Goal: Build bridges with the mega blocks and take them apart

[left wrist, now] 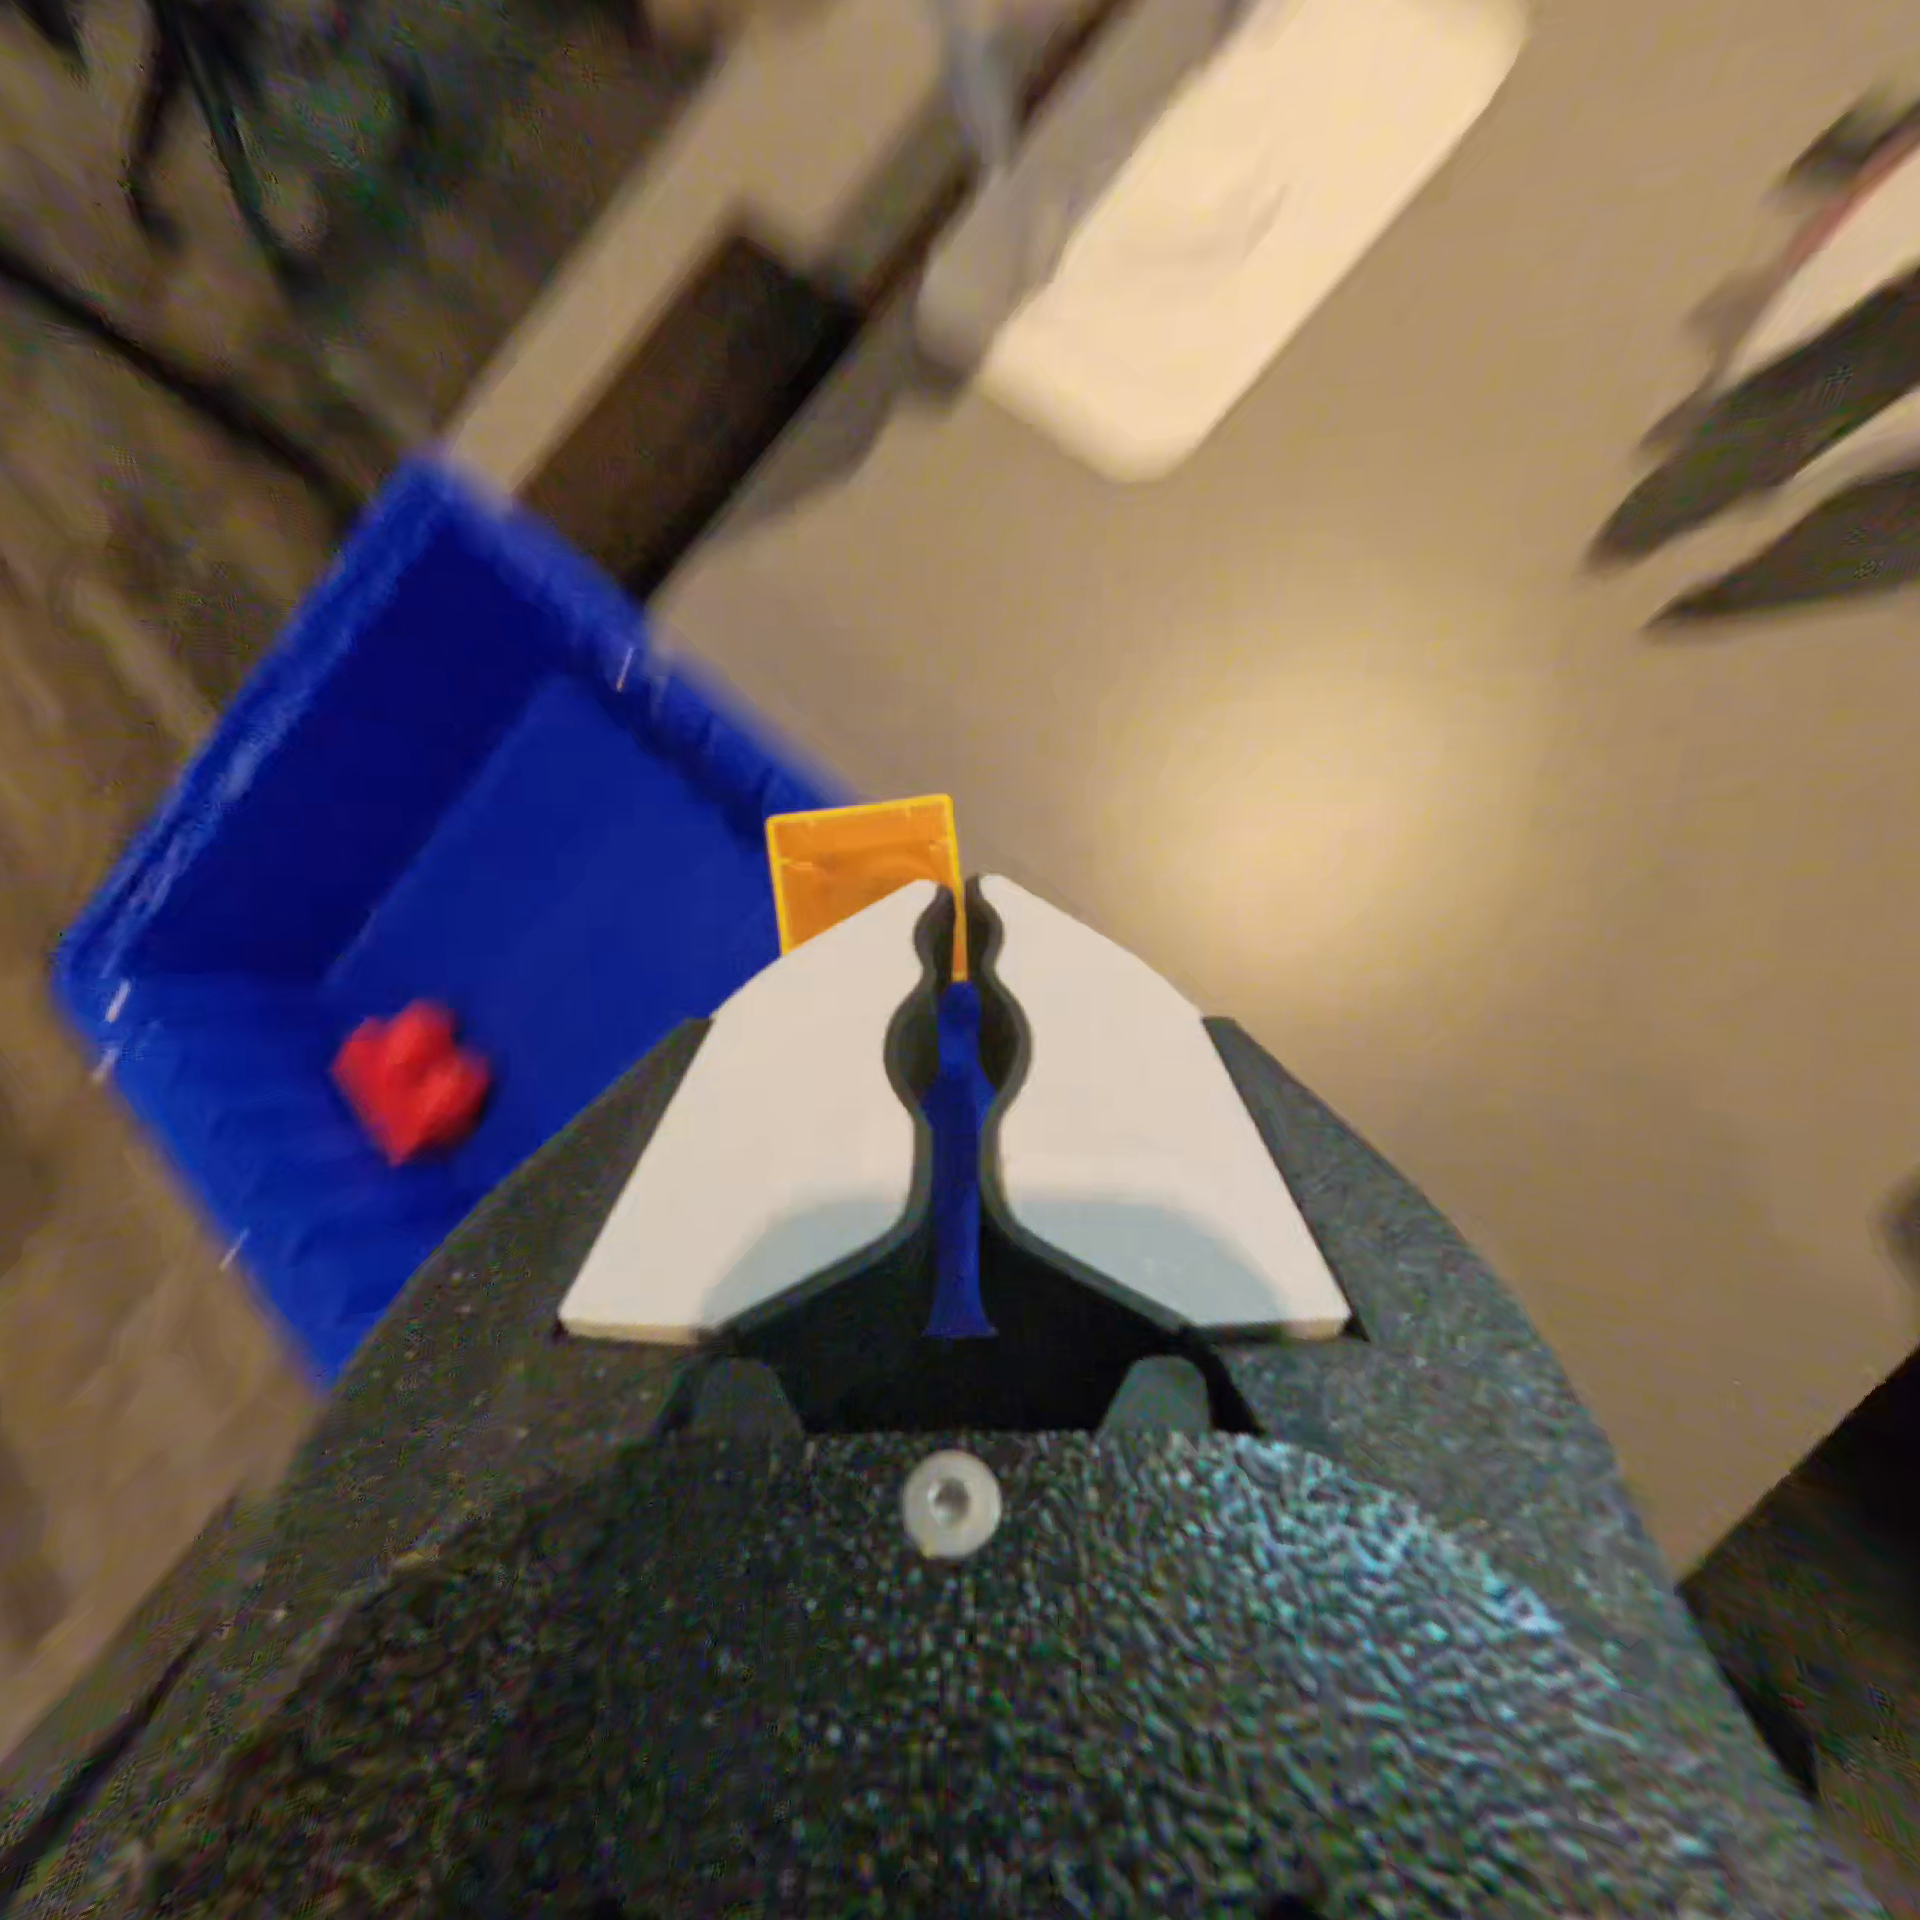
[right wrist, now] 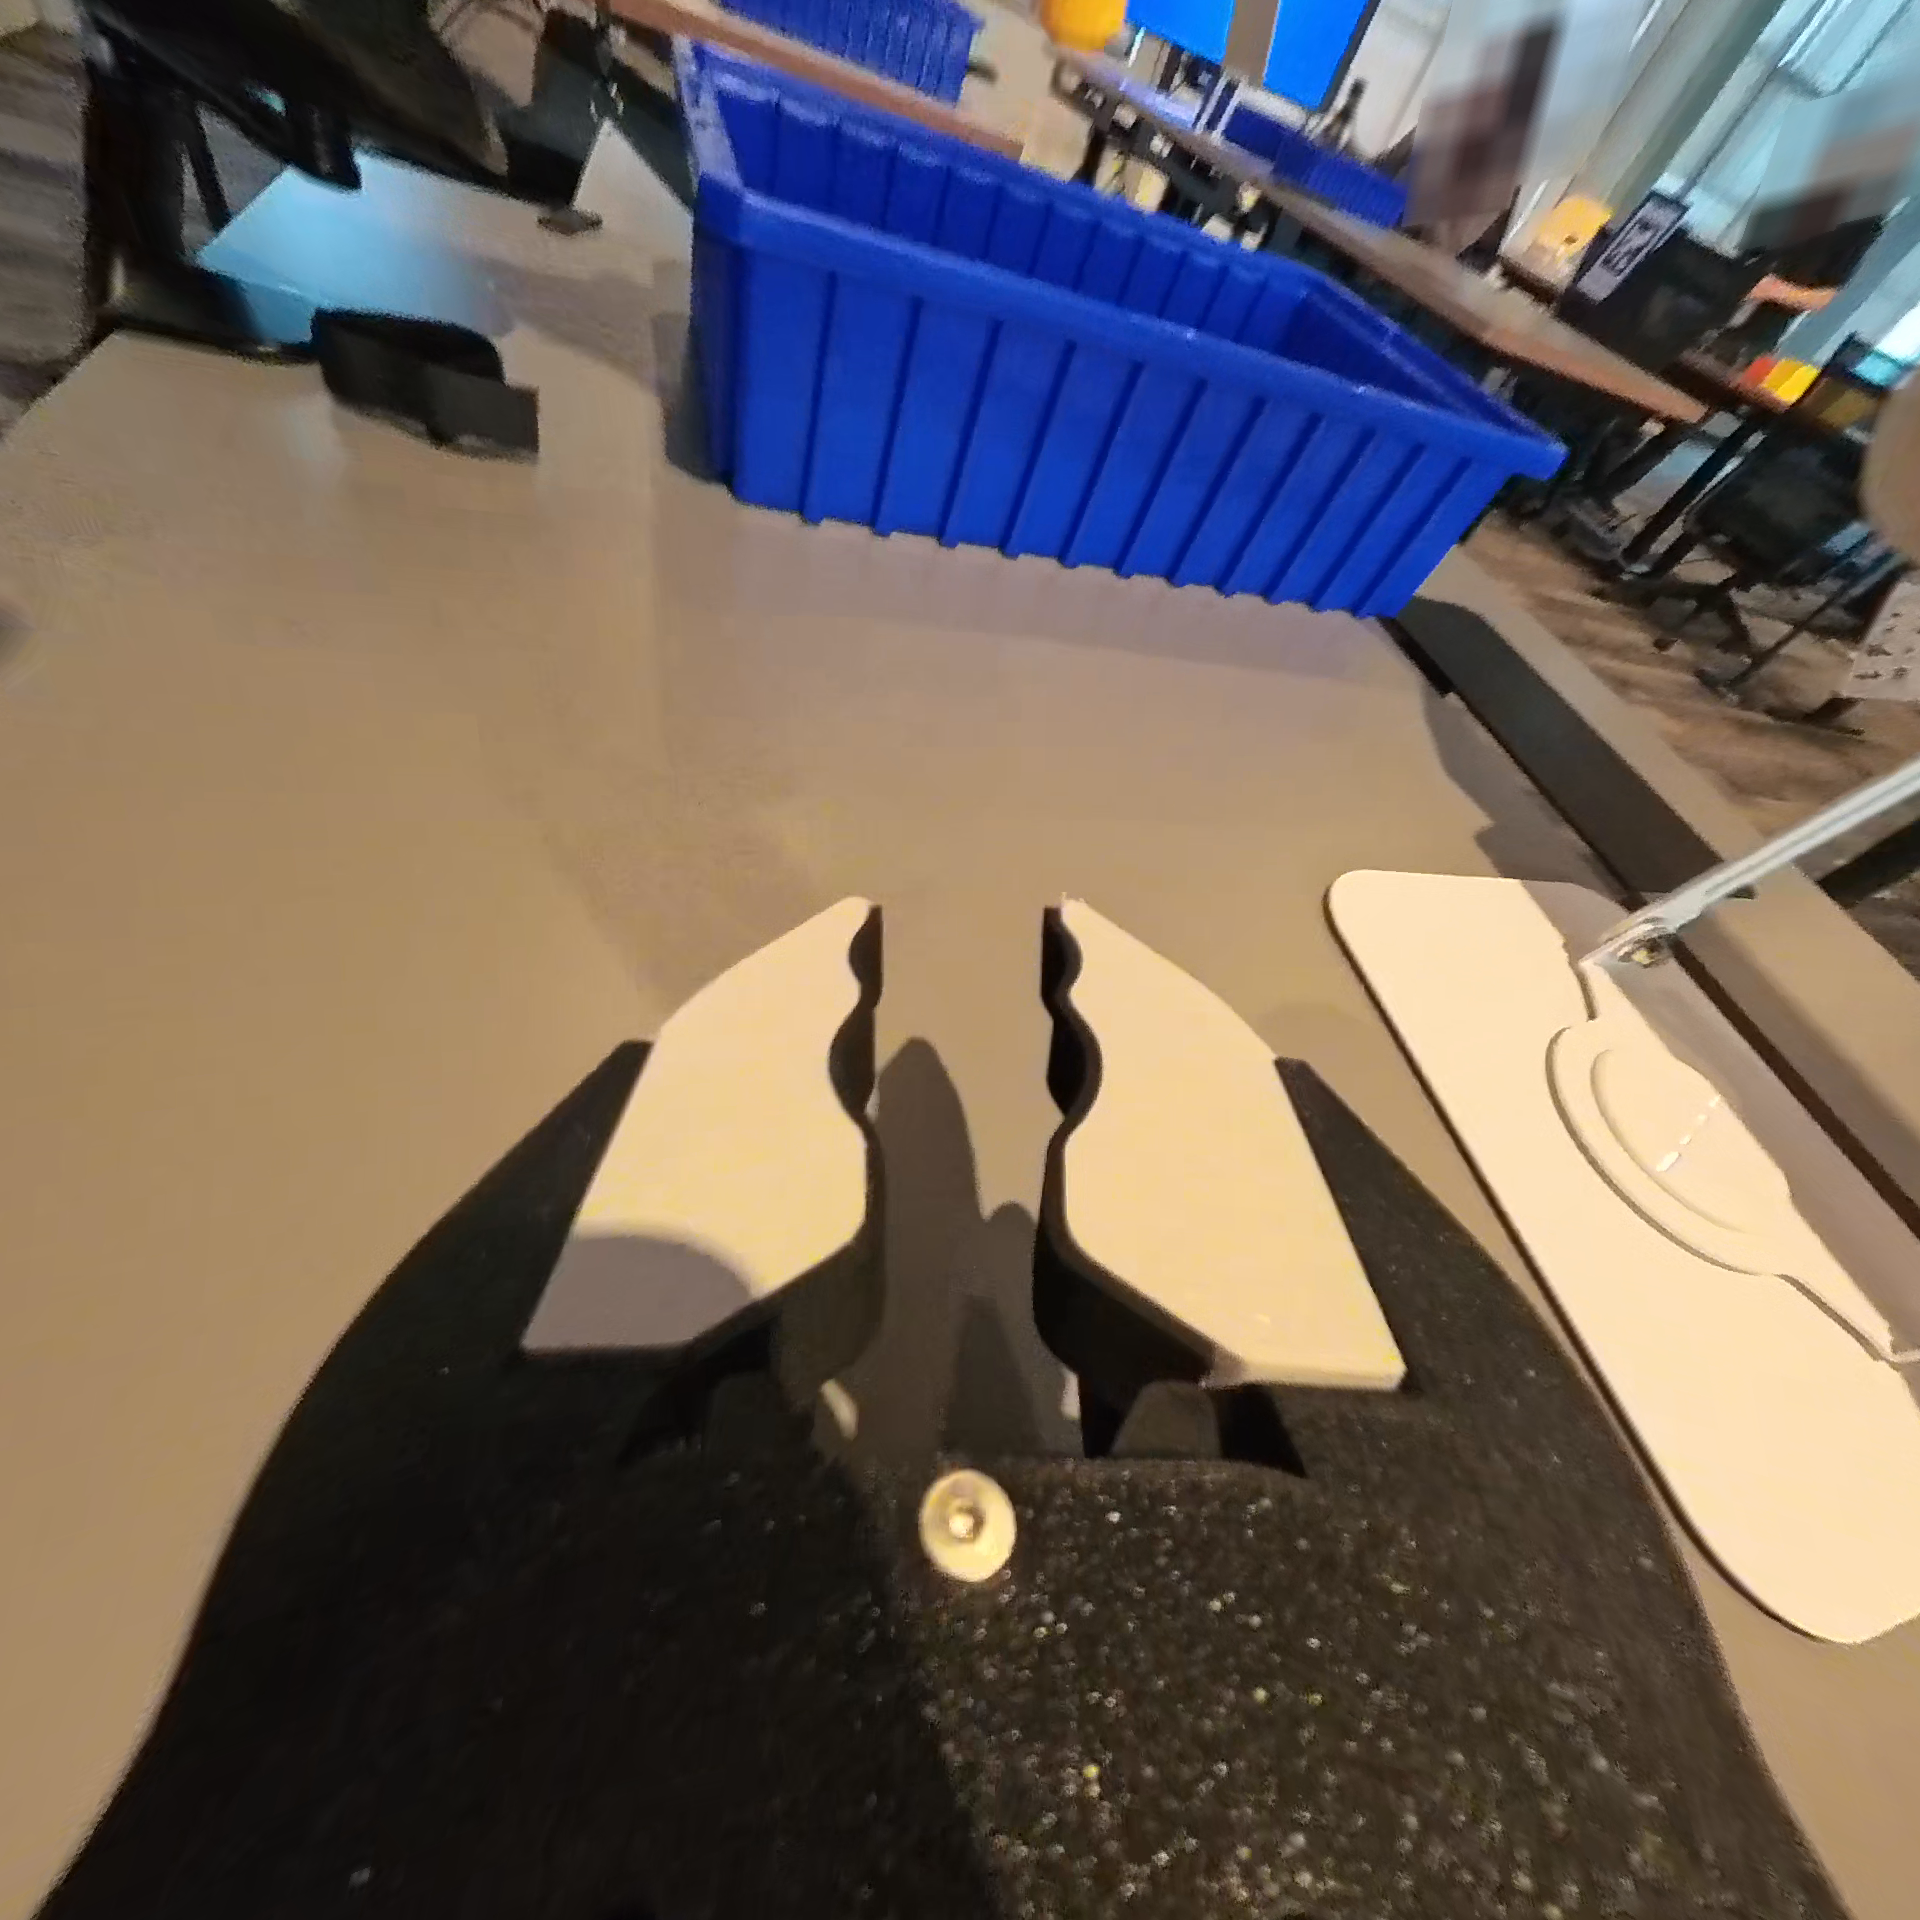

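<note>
So the left gripper [left wrist: 958, 894] is clamping down on the thin wall of an orange block [left wrist: 862, 862], pinching it right at the fingertips with the hollow underside facing the camera. It's tilted over and looking down from above, hanging over the edge of a blue bin [left wrist: 312, 790] that's sitting off to its left. The whole left wrist view is blurry. Inside that bin, lower left of the fingers, a red block [left wrist: 410, 1081] is lying on the bin floor. Ahead and to the right of the fingers there's just bare beige table [left wrist: 1299, 779], and farther out a white board [left wrist: 1247, 229] is lying flat.

The right gripper [right wrist: 961, 914] is sitting low and roughly level over the table [right wrist: 416, 779], pointing forward, with its jaws parted and nothing between them. Straight ahead of it, well apart, the same sort of blue bin [right wrist: 1039, 436] is standing on the tabletop, ribbed side facing the camera. Just off to its right, a white board [right wrist: 1558, 1195] is lying flat near the table's edge.
</note>
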{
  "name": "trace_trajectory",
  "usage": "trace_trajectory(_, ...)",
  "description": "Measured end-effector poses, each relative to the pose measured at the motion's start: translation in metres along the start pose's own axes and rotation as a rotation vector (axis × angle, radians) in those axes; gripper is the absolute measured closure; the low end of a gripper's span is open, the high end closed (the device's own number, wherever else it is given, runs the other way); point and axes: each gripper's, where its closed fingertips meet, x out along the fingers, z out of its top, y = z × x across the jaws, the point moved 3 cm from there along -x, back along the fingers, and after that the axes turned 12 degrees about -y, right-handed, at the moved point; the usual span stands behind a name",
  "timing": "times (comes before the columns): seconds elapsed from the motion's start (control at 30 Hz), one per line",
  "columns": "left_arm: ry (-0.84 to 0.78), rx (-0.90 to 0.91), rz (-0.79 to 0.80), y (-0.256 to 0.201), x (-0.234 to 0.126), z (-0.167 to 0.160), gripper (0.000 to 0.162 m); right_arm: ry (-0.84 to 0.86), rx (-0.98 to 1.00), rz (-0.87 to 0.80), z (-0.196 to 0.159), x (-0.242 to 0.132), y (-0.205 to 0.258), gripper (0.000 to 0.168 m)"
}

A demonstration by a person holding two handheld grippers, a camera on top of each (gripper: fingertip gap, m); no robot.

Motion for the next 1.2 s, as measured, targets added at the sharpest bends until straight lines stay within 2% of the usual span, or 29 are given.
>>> trace_trajectory(0.03, -0.131, -0.018, -0.021, -0.021, 0.005, 0.025, 0.160, -0.027, 0.015, -0.020, 0.003, -0.002, -0.004, 0.138)
trace_trajectory(0.13, -0.527, -0.079, -0.129, -0.087, 0.029, 0.087, 0.160, -0.146, 0.108, -0.076, 0.013, -0.013, -0.017, 0.135)
trace_trajectory(0.23, -0.849, -0.178, -0.229, -0.136, 0.069, 0.121, 0.160, -0.258, 0.202, -0.121, 0.026, -0.028, -0.033, 0.131)
trace_trajectory(0.3, -1.009, -0.253, -0.314, -0.163, 0.101, 0.132, 0.160, -0.353, 0.282, -0.118, 0.036, -0.039, -0.040, 0.128)
trace_trajectory(0.47, -1.207, -0.396, -0.477, -0.204, 0.148, 0.129, 0.160, -0.545, 0.521, -0.095, 0.048, -0.061, -0.056, 0.116)
trace_trajectory(0.6, -1.222, -0.536, -0.597, -0.221, 0.166, 0.112, 0.160, -0.628, 0.608, -0.049, 0.048, -0.063, -0.061, 0.111)
trace_trajectory(0.7, -1.194, -0.564, -0.649, -0.231, 0.175, 0.104, 0.160, -0.648, 0.639, -0.031, 0.046, -0.060, -0.062, 0.112)
trace_trajectory(0.9, -1.119, -0.581, -0.731, -0.239, 0.186, 0.102, 0.160, -0.660, 0.666, -0.057, 0.043, -0.065, -0.069, 0.132)
trace_trajectory(1.0, -1.065, -0.616, -0.723, -0.235, 0.194, 0.099, 0.159, -0.590, 0.659, -0.089, 0.038, -0.064, -0.074, 0.133)
trace_trajectory(1.1, -0.989, -0.574, -0.675, -0.228, 0.199, 0.094, 0.148, -0.493, 0.608, -0.107, 0.037, -0.064, -0.078, 0.132)
trace_trajectory(1.2, -0.893, -0.484, -0.599, -0.217, 0.200, 0.085, 0.142, -0.238, 0.517, -0.144, 0.025, -0.063, -0.084, 0.133)
